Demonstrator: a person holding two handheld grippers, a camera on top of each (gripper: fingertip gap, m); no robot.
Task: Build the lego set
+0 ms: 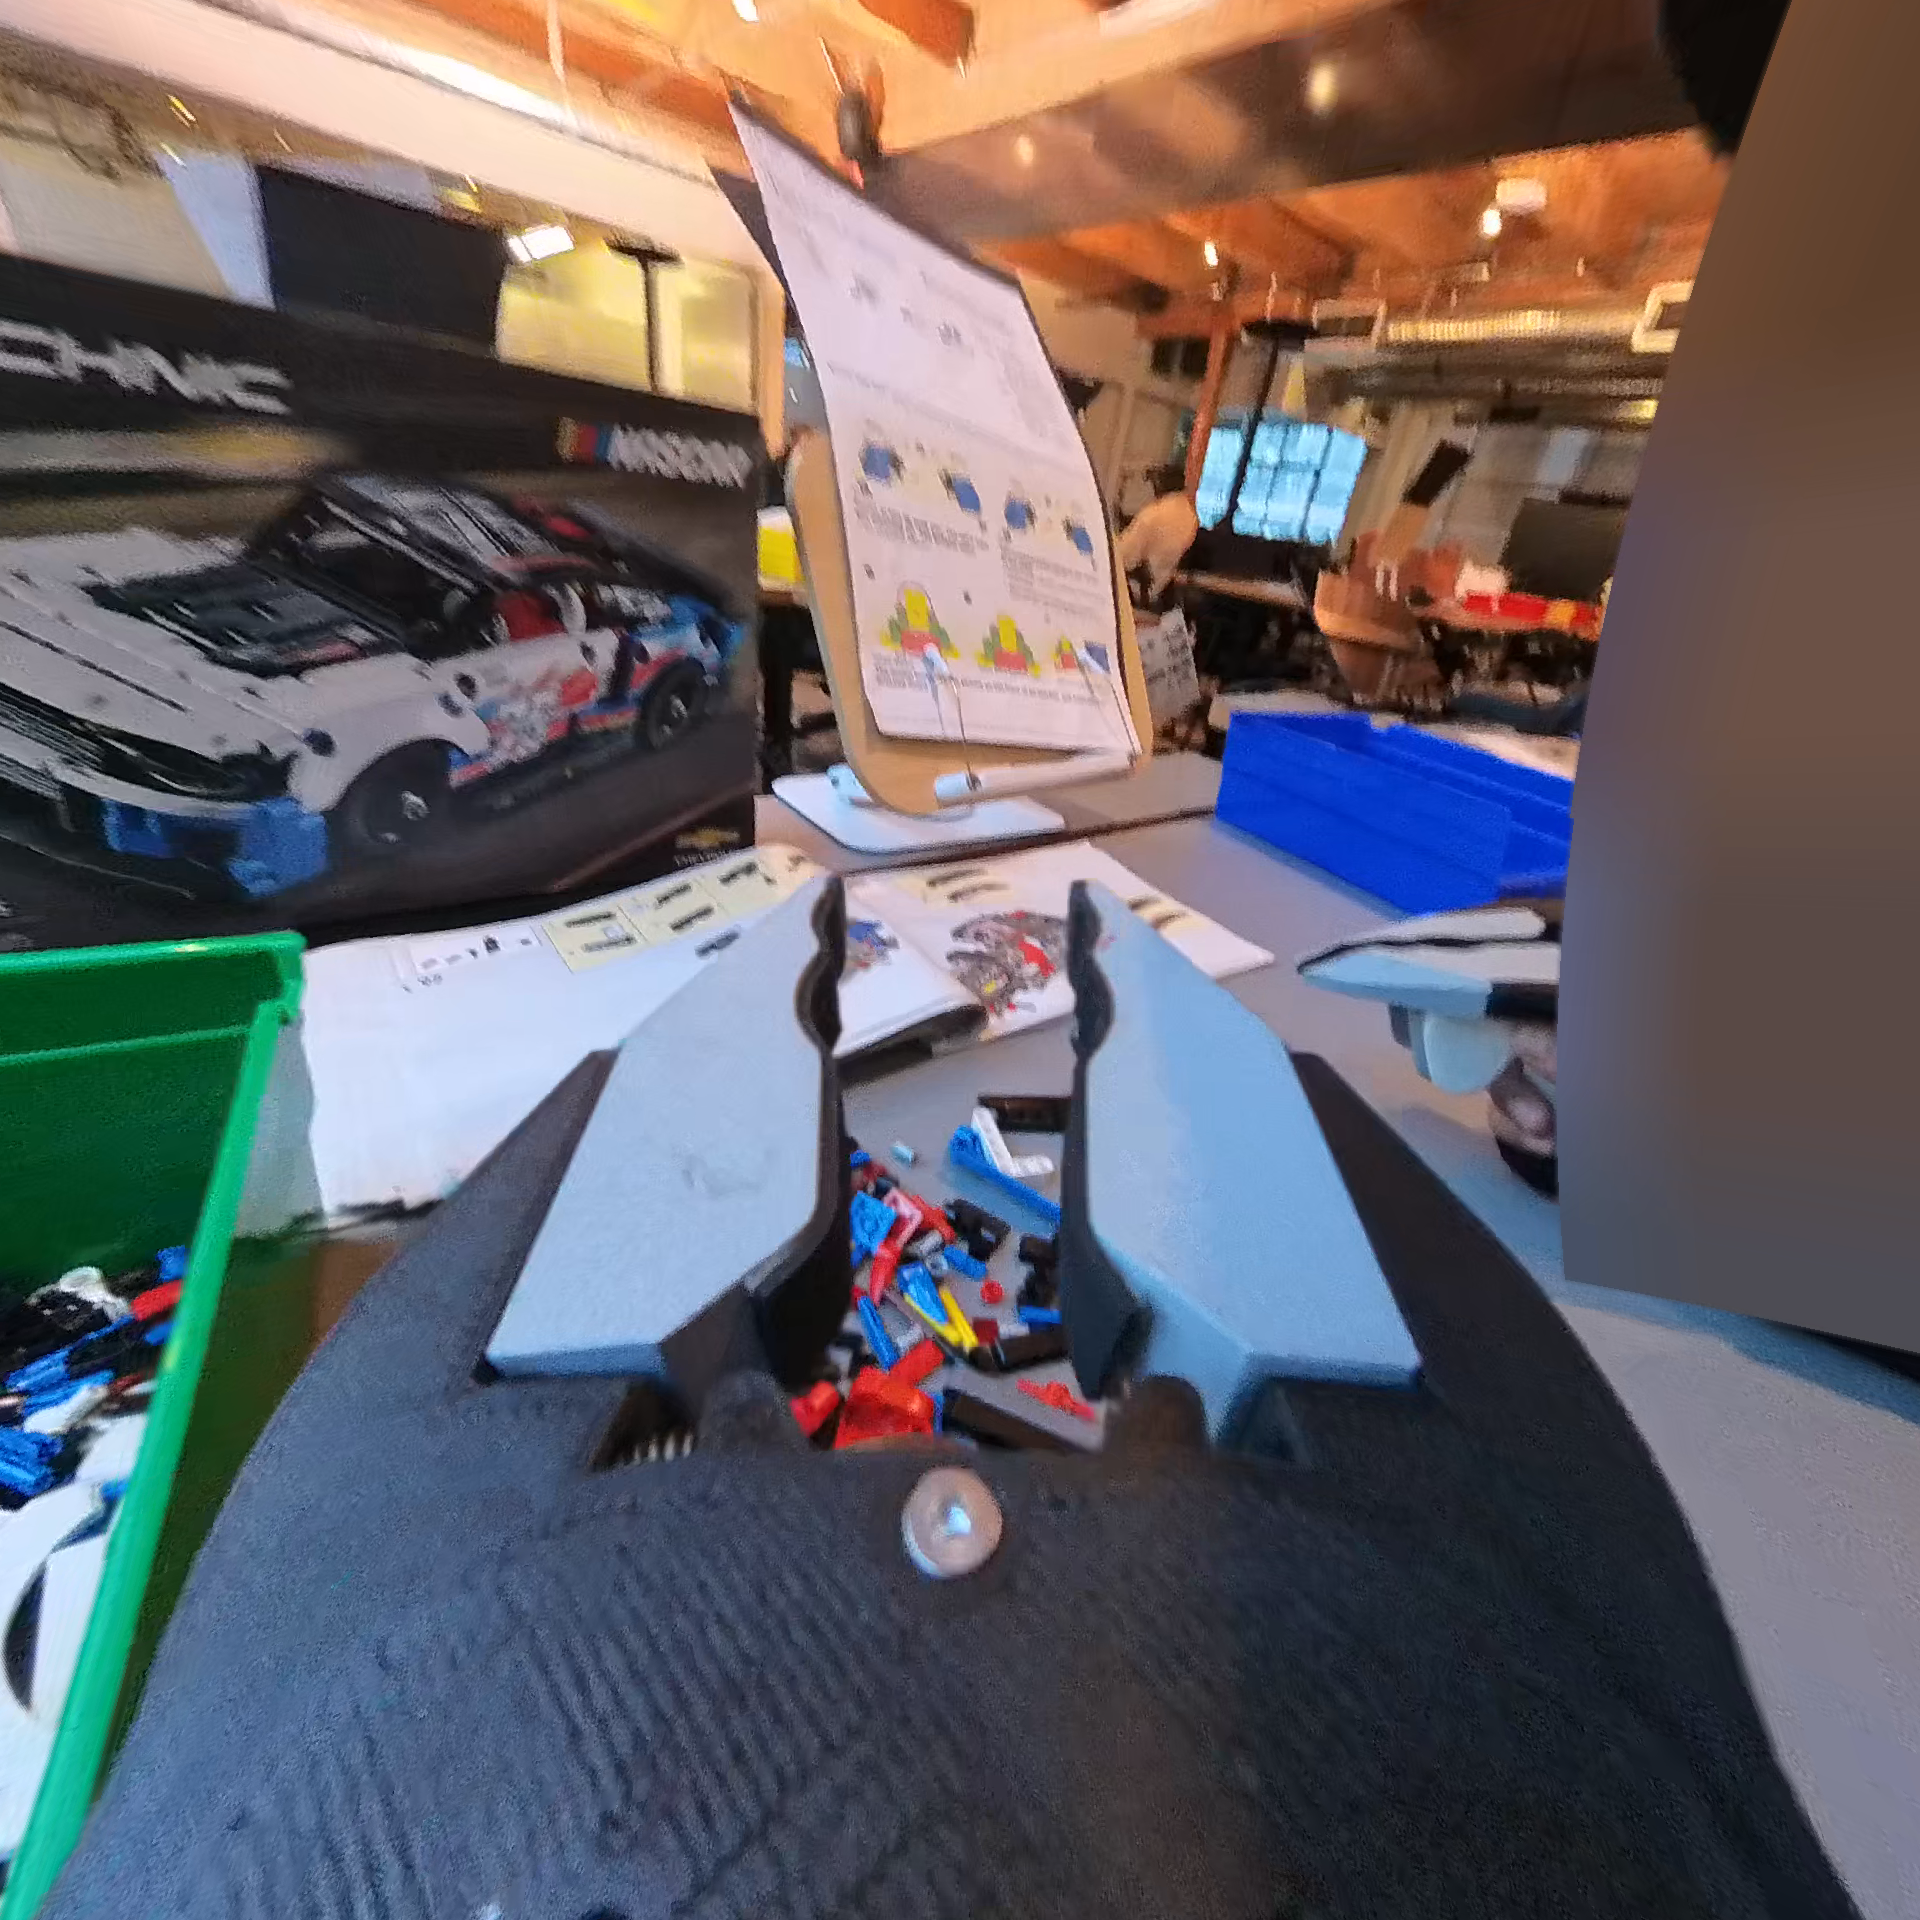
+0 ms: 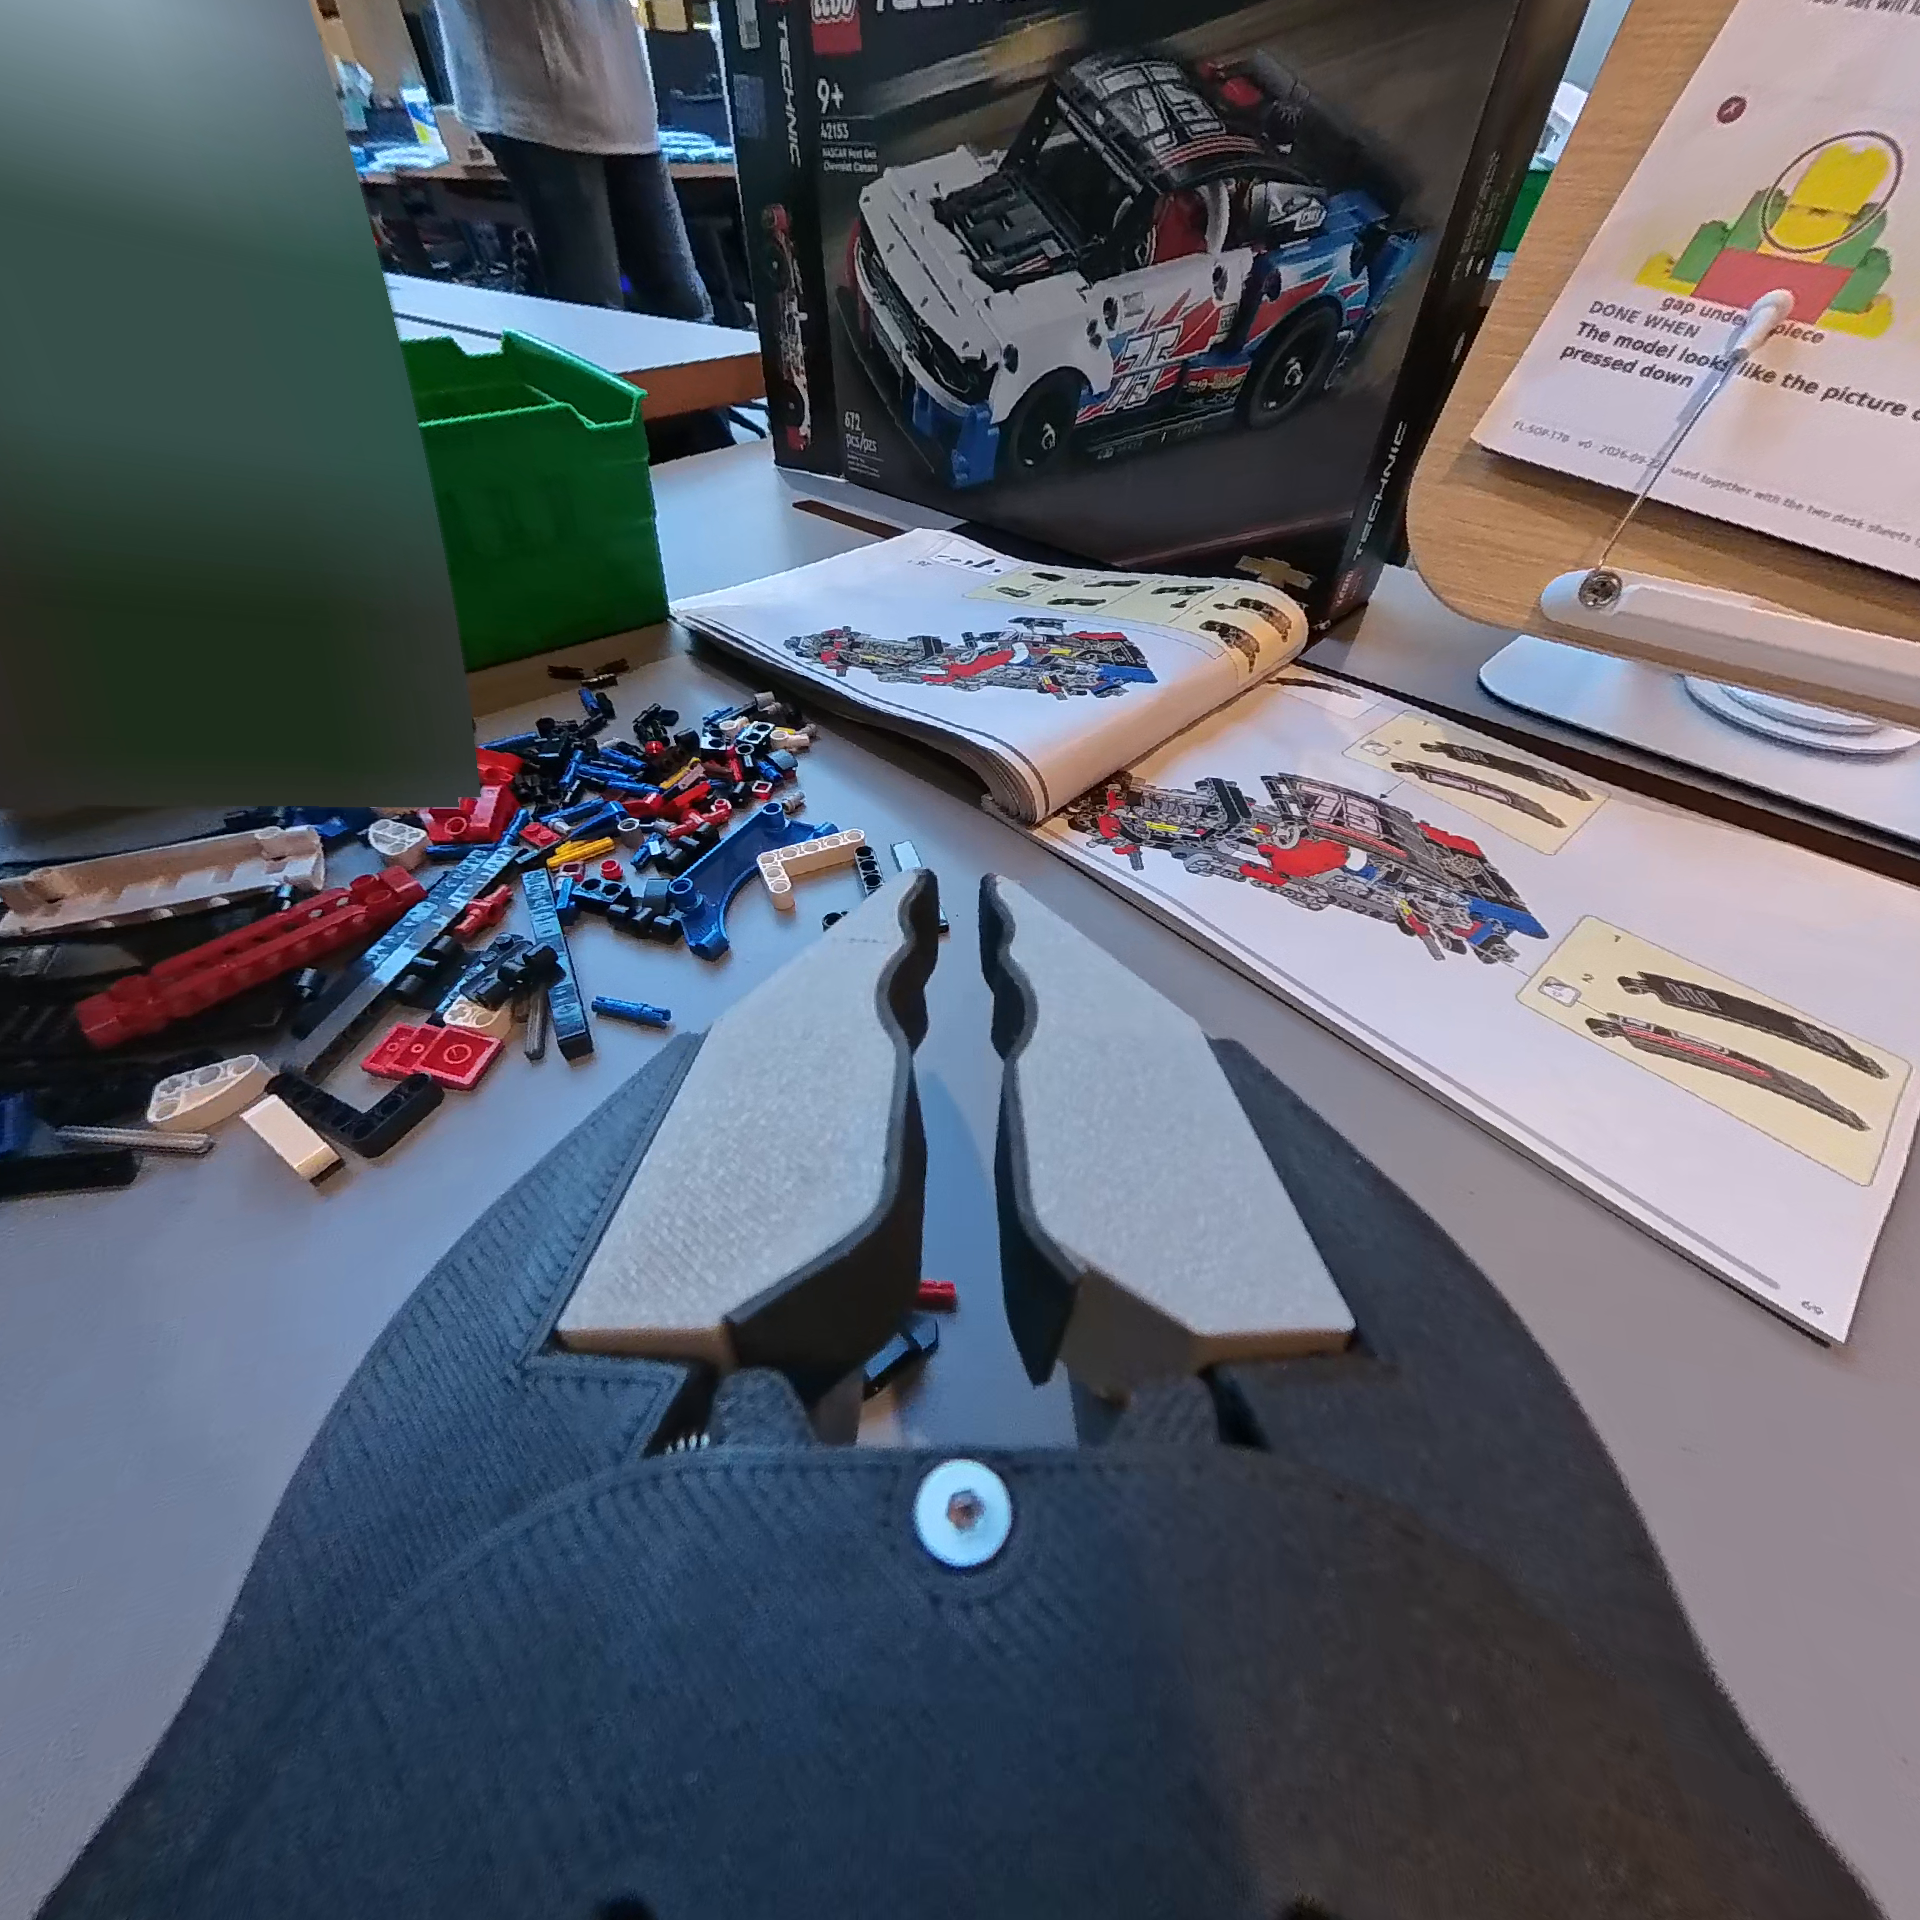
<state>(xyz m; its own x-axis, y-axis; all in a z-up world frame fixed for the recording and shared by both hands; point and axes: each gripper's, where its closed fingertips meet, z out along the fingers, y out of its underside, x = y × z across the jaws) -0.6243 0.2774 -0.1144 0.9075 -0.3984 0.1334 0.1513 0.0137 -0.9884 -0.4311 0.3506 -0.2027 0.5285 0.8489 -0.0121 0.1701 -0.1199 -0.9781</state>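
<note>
Lego pieces, small red, blue and black plastic parts (image 2: 582, 821), lie heaped on the grey table (image 2: 312, 1351); left gripper (image 1: 951, 914) released and right gripper (image 2: 958, 894) nearly closed, both empty. Crowding risks grabbing two pieces or scattering neighbours.

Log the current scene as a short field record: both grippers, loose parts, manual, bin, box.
left gripper: open, empty, above the loose pieces
right gripper: narrow gap, nothing visibly held
loose lego pieces: scattered on grey table
instruction booklet: open flat
green bin: beside the pile, holds more pieces
set box: upright behind the booklet
</note>
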